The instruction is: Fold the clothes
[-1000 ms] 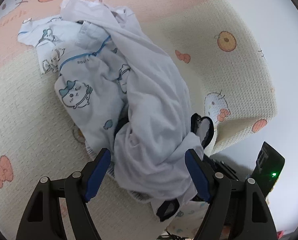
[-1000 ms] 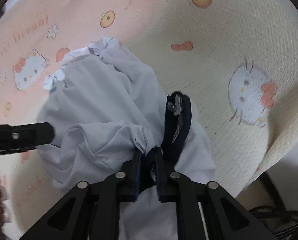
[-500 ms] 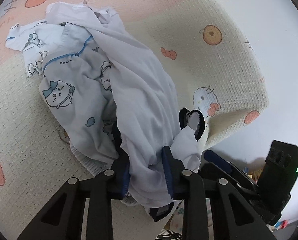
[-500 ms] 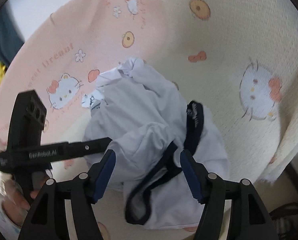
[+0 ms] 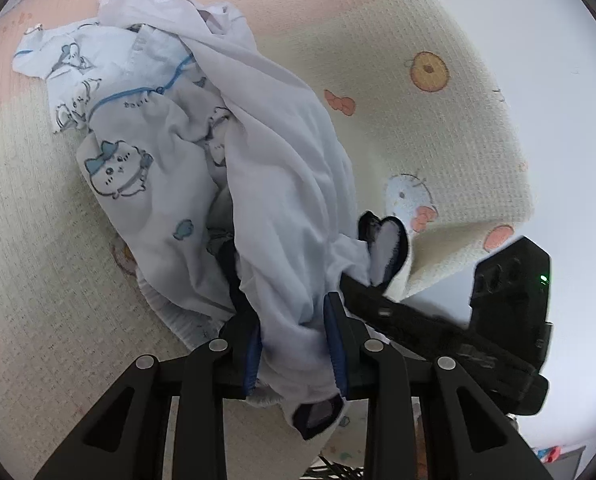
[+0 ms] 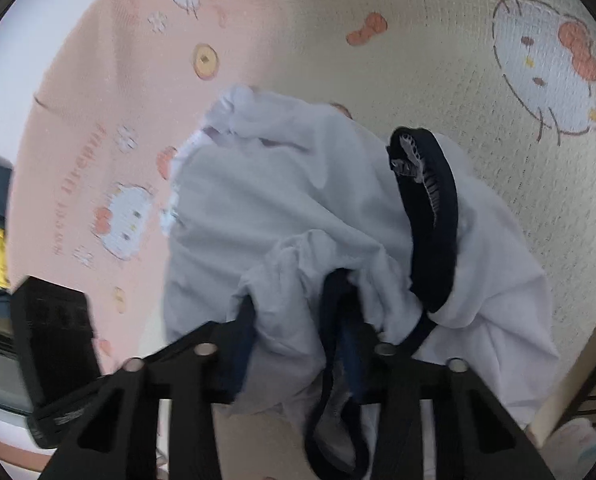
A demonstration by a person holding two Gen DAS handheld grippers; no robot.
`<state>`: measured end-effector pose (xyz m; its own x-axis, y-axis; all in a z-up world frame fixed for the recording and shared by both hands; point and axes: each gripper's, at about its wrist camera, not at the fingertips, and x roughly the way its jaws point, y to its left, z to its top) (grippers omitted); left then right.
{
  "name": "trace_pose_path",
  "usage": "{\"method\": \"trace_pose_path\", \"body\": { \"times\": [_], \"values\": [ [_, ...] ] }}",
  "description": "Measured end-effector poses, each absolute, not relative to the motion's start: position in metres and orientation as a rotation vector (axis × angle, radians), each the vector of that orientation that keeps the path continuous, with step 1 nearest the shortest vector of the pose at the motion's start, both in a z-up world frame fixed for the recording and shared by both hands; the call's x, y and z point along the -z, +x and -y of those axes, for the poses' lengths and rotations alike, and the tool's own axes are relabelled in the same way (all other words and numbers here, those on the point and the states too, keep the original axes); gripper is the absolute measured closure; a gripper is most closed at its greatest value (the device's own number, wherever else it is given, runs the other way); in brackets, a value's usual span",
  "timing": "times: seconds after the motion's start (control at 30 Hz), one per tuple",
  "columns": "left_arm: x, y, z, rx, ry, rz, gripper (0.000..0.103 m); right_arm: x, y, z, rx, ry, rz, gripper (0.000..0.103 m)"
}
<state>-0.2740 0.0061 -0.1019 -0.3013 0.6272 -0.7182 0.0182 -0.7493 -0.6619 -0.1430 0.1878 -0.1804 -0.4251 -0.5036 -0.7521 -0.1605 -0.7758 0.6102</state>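
White tee (image 5: 282,168) with navy trim (image 6: 434,216) bunched atop printed pyjama piece (image 5: 138,184) on cartoon blanket (image 5: 438,128). Left hand-held gripper (image 5: 294,344) clamped on tee's near fold; right hand-held gripper (image 6: 298,344) pinching same tee. Thin, limp, light, drapes. Best hold: stitched trim, hem corners.

Crumpled white shirt (image 5: 282,184), navy-trimmed, overlapping cartoon-print garment (image 5: 138,184); both unfolded

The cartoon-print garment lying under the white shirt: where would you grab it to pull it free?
Probably by its loose corner at the far left, coming in from the open blanket side. That end of the cartoon-print garment lies flat and uncovered, while its right half is buried under the white shirt that the left gripper is clamping.
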Motion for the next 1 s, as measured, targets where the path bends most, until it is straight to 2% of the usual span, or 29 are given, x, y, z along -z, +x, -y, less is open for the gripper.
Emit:
{"method": "trace_pose_path", "body": {
  "times": [0.07,0.37,0.5,1.0],
  "values": [
    [0.099,-0.27,-0.004,-2.094,-1.537,0.826,0.079,0.18,-0.143,-0.183,2.275,1.557,0.901,0.086],
    [0.075,-0.229,0.038,-2.028,-1.413,1.085,0.08,0.173,-0.129,-0.143,2.029,1.553,0.889,0.087],
    [0.068,-0.203,0.061,-2.028,-1.375,1.179,0.08,0.161,-0.114,-0.111,2.018,1.532,0.778,0.087],
    [0.051,-0.13,0.128,-2.15,-1.359,1.245,0.08,0.149,-0.088,-0.003,1.951,1.539,0.466,0.087]
  ]
}}
